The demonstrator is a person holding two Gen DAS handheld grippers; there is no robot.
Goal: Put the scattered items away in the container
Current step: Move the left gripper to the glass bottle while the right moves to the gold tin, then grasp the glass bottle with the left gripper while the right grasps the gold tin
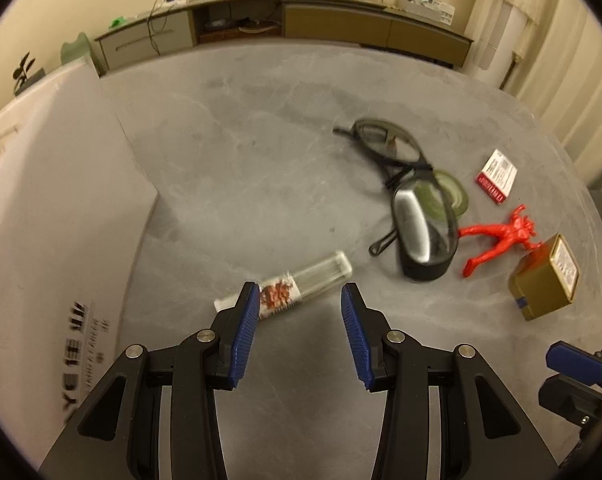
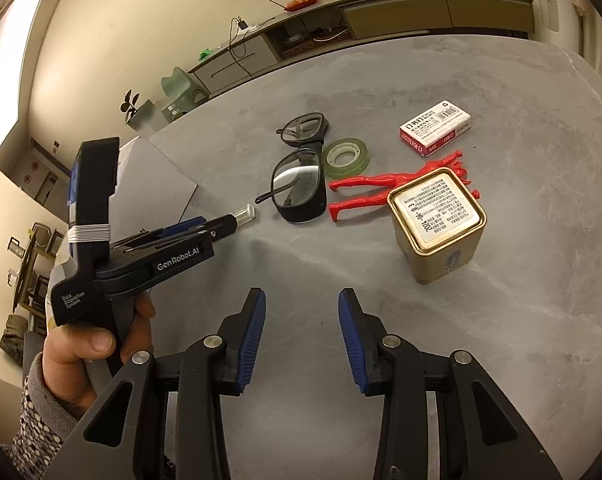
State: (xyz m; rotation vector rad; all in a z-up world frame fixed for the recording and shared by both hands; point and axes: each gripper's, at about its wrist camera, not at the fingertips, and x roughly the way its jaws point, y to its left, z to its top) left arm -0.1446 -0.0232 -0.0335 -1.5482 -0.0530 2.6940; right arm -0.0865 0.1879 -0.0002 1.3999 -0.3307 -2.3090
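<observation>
My left gripper (image 1: 300,298) is open just above a clear plastic tube with a red label (image 1: 289,290) lying on the grey table; its left finger overlaps the tube's labelled end. The tube's tip (image 2: 245,214) shows past the left gripper's fingers in the right wrist view. Black safety glasses (image 1: 417,208) (image 2: 301,188), a green tape roll (image 2: 347,158), a red toy figure (image 1: 497,236) (image 2: 381,190), a gold tin (image 1: 545,280) (image 2: 439,224) and a red-and-white staple box (image 1: 497,176) (image 2: 435,128) lie to the right. My right gripper (image 2: 302,304) is open and empty over bare table. The white container (image 1: 53,208) stands at the left.
The grey marble table (image 1: 237,128) ends at a curved far edge. A long sideboard (image 1: 285,24) stands along the back wall. The right gripper's blue pad (image 1: 573,362) shows at the left wrist view's lower right.
</observation>
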